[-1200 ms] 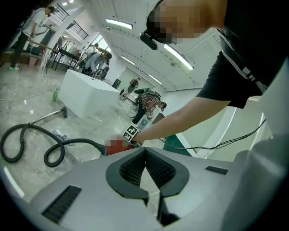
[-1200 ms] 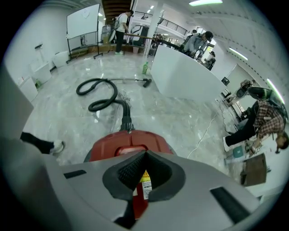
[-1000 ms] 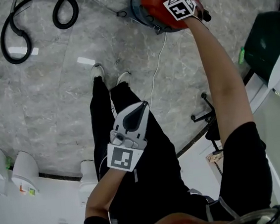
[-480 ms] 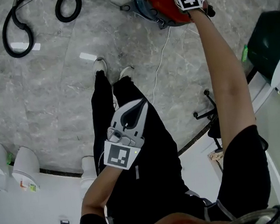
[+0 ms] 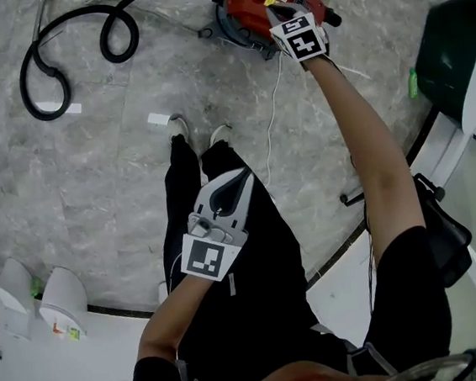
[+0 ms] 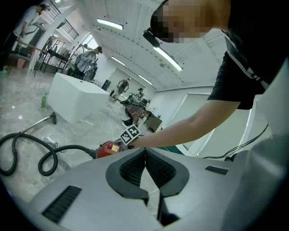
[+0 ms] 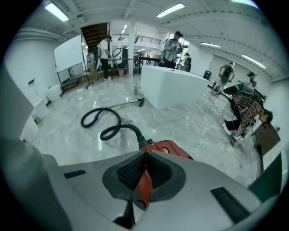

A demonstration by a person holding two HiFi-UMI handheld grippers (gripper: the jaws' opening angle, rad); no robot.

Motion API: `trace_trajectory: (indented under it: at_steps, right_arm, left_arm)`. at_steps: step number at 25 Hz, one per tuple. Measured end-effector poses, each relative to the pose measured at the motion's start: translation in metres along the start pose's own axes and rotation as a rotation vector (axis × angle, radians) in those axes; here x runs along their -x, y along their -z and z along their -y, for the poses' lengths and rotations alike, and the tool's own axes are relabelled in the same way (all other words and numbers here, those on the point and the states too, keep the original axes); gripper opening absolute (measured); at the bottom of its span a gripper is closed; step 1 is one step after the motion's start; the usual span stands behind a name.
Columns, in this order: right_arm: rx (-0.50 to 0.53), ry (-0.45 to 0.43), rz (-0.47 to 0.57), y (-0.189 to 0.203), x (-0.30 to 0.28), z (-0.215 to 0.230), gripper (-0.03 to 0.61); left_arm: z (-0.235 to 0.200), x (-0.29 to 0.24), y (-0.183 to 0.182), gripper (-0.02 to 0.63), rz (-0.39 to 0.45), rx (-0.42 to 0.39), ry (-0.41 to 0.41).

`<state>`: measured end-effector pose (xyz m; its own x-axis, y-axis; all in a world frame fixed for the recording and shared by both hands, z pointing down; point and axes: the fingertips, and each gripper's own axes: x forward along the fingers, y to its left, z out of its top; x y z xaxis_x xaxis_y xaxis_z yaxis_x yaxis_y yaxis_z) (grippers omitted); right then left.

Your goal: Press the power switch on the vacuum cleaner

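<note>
Holding the right gripper point(image 5: 277, 10) out at the top centre of the head view, over the red vacuum cleaner point(image 5: 245, 3) on the marble floor point(image 5: 116, 156), fingers closed tip to tip with only red casing behind them; cannot tell whether touching it. Carrying the left gripper point(image 5: 242, 180) at mid-frame above the black trousers point(image 5: 257, 293), well apart from the cleaner, fingers likewise pressed together on nothing. Trailing from the cleaner toward the upper left, a looped black hose point(image 5: 63, 51).
</note>
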<state>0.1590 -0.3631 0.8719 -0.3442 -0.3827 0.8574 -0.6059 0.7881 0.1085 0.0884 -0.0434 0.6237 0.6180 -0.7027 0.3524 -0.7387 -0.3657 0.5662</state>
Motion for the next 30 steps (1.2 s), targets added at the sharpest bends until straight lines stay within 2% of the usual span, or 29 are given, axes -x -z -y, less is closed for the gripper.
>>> trace_trajectory:
  at_steps: [2, 4, 6, 9, 13, 17, 22, 26, 30]
  right_arm:
    - [-0.098, 0.015, 0.072, -0.003, 0.033, -0.018, 0.017]
    - [-0.155, 0.011, 0.133, -0.005, 0.068, -0.045, 0.017]
    - [-0.143, -0.001, 0.168, -0.009, 0.1, -0.071, 0.017]
    - [-0.129, 0.004, 0.212, -0.021, 0.15, -0.087, 0.017]
    - [-0.221, 0.009, 0.284, -0.041, 0.223, -0.112, 0.017]
    - [-0.273, 0.089, 0.335, -0.062, 0.304, -0.132, 0.017]
    - [-0.394, 0.107, 0.429, -0.094, 0.401, -0.163, 0.017]
    - [-0.402, 0.15, 0.517, -0.122, 0.464, -0.184, 0.017]
    - [-0.374, 0.223, 0.653, -0.16, 0.519, -0.194, 0.017]
  left_arm:
    - [0.007, 0.007, -0.009, 0.018, 0.017, -0.002, 0.0]
    - [0.012, 0.017, -0.019, 0.018, 0.032, 0.008, -0.003]
    - [0.017, 0.026, -0.032, 0.018, 0.033, -0.014, 0.003]
    - [0.027, 0.031, -0.056, 0.018, 0.042, -0.098, 0.025]
    - [0.036, 0.044, -0.091, 0.018, 0.079, -0.14, 0.045]
    - [0.042, 0.053, -0.136, 0.018, 0.137, -0.183, 0.087]
    - [0.061, 0.074, -0.191, 0.018, 0.15, -0.235, 0.106]
    - [0.09, 0.084, -0.214, 0.018, 0.174, -0.258, 0.156]
    - [0.103, 0.093, -0.23, 0.018, 0.178, -0.259, 0.205]
